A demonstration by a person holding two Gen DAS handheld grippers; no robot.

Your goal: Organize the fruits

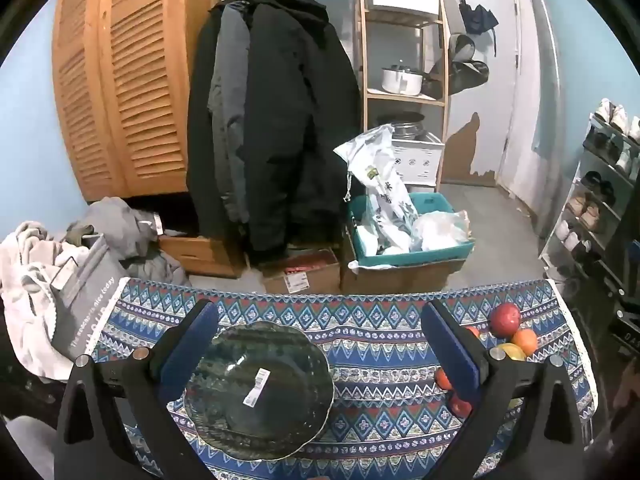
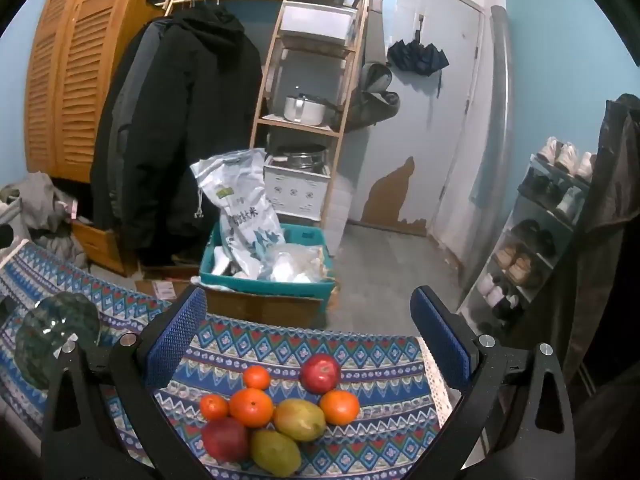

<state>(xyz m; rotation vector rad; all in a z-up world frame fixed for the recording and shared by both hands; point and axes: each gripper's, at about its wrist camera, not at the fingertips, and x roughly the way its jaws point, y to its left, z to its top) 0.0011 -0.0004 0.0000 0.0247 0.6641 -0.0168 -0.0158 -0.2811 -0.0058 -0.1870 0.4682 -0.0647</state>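
Observation:
A dark glass plate (image 1: pixel 260 392) with a white sticker lies on the patterned tablecloth (image 1: pixel 380 340). My left gripper (image 1: pixel 320 344) is open and empty, hovering above the plate. Fruits lie in a pile at the table's right end: two red apples (image 2: pixel 320 373), several oranges (image 2: pixel 251 407) and two yellow-green mangoes (image 2: pixel 300 419). My right gripper (image 2: pixel 308 336) is open and empty, held above the pile. The plate also shows at the left of the right wrist view (image 2: pixel 52 340). In the left wrist view an apple (image 1: pixel 505 319) and an orange (image 1: pixel 525 341) show behind the right finger.
Beyond the table's far edge stand cardboard boxes (image 1: pixel 400 276) and a teal bin (image 2: pixel 268 280) holding bags. Dark coats (image 1: pixel 272 120) hang on a rail, beside a wooden shelf (image 2: pixel 304 120). A shoe rack (image 2: pixel 532 248) stands at the right. Clothes (image 1: pixel 36 264) lie heaped at the left.

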